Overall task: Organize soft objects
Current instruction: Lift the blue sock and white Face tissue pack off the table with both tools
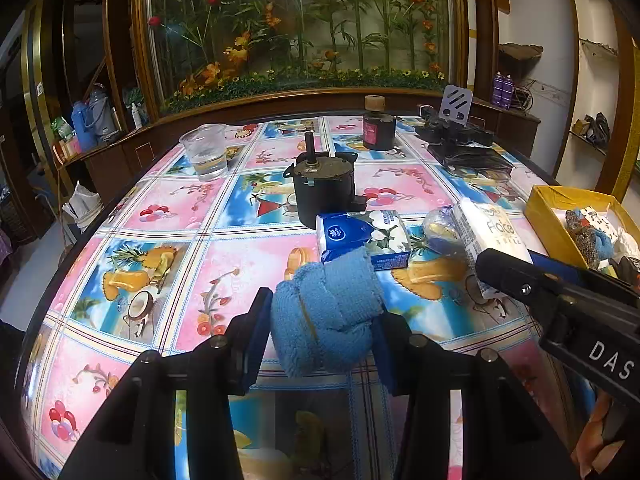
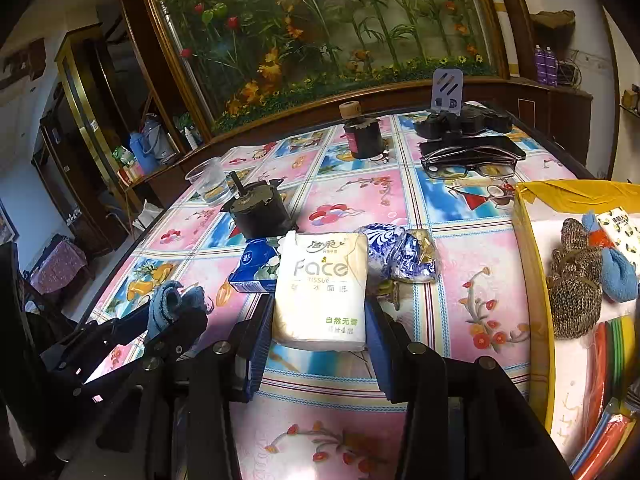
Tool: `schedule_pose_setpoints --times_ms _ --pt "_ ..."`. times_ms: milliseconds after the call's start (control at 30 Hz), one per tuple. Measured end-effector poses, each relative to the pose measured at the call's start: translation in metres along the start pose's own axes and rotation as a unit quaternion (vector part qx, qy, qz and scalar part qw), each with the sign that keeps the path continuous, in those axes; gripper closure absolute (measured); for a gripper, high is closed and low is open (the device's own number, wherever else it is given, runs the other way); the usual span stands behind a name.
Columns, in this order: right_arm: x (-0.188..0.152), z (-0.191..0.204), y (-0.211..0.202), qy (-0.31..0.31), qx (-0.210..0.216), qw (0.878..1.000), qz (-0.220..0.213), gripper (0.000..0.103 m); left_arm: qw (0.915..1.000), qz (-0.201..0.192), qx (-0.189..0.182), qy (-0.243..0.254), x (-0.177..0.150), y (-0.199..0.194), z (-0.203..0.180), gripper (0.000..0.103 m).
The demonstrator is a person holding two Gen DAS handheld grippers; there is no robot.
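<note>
Blue towel roll (image 1: 326, 316) and Face tissue pack (image 2: 322, 290) are each pinched in a tool above the desk (image 1: 160, 216).

The roll is clamped between the pads of the left tool (image 1: 320, 336), its long axis crosswise; the tissue pack is gripped lengthwise by the right tool (image 2: 318, 344). The yellow box (image 1: 548, 216), where other soft things are already gathered, lies at about two o'clock from the left tool. It is nearer the right hand. Both tools are pitched downward.
</note>
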State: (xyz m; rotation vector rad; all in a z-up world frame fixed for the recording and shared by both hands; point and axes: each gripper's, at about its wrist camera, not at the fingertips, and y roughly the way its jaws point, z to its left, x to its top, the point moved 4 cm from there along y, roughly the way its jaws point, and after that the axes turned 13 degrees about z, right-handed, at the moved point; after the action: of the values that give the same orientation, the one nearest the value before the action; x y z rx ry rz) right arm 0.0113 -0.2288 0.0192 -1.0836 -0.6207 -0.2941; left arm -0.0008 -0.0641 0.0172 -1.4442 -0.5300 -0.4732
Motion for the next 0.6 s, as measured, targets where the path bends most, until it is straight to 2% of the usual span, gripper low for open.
schedule_pose_setpoints --times_ms 333,600 --pt "-0.0001 -0.0018 -0.0021 0.003 -0.002 1.000 -0.006 0.056 1.0000 0.000 0.000 0.000 0.0000 0.0007 0.0006 0.059" --pt "0.0029 0.0030 -0.0086 -0.013 -0.029 0.999 -0.031 0.056 0.9999 -0.001 0.000 -0.011 0.0002 0.0012 0.0063 0.059"
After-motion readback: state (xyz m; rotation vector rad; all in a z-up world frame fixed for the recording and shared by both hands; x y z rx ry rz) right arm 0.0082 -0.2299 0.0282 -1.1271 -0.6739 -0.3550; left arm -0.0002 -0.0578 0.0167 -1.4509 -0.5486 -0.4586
